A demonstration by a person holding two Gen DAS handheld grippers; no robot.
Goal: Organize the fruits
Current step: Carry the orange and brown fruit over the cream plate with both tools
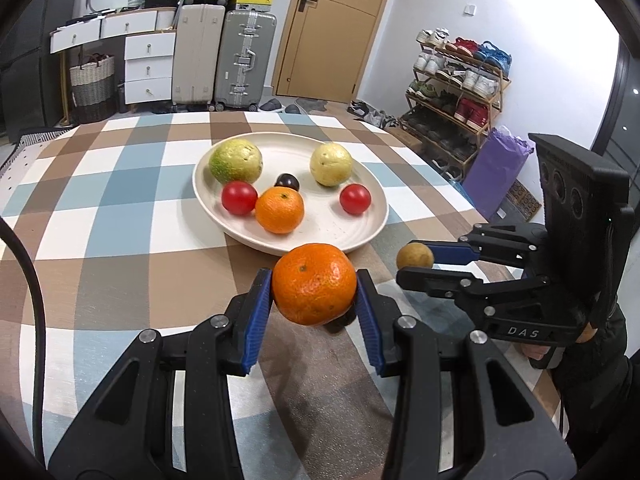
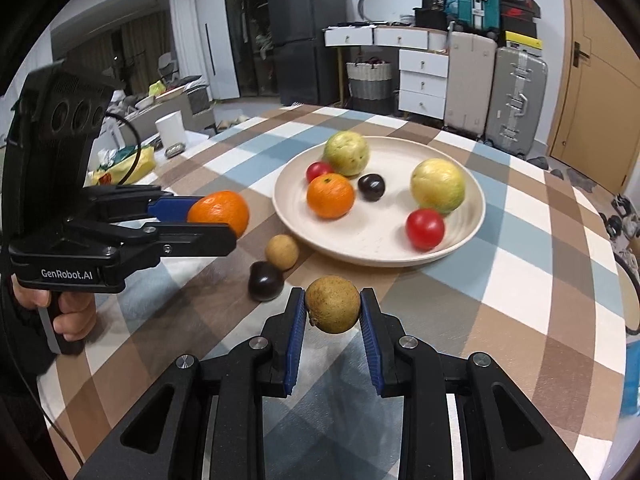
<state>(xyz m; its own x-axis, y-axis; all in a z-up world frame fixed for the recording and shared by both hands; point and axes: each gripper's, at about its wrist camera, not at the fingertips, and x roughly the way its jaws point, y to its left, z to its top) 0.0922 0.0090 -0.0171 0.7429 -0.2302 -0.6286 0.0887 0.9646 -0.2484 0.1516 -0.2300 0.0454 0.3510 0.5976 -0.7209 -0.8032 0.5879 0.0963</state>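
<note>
My left gripper (image 1: pixel 315 286) is shut on an orange mandarin (image 1: pixel 314 284) and holds it above the table, just in front of the white plate (image 1: pixel 360 232). My right gripper (image 2: pixel 332 306) is shut on a small brown longan (image 2: pixel 333 304), also in front of the plate (image 2: pixel 460 240). The plate holds two green-yellow guavas (image 1: pixel 236 161), two red tomatoes (image 1: pixel 239 197), a mandarin (image 1: pixel 279 209) and a dark plum (image 1: pixel 287 181). On the cloth beside the plate lie another longan (image 2: pixel 282 251) and a dark plum (image 2: pixel 265 281).
The table has a checked brown, blue and white cloth (image 1: pixel 120 216). Beyond it stand suitcases (image 1: pixel 244 60), white drawers (image 1: pixel 149 68), a door (image 1: pixel 332 28) and a shoe rack (image 1: pixel 456 92). The person's hand (image 2: pixel 72 312) holds the left gripper's handle.
</note>
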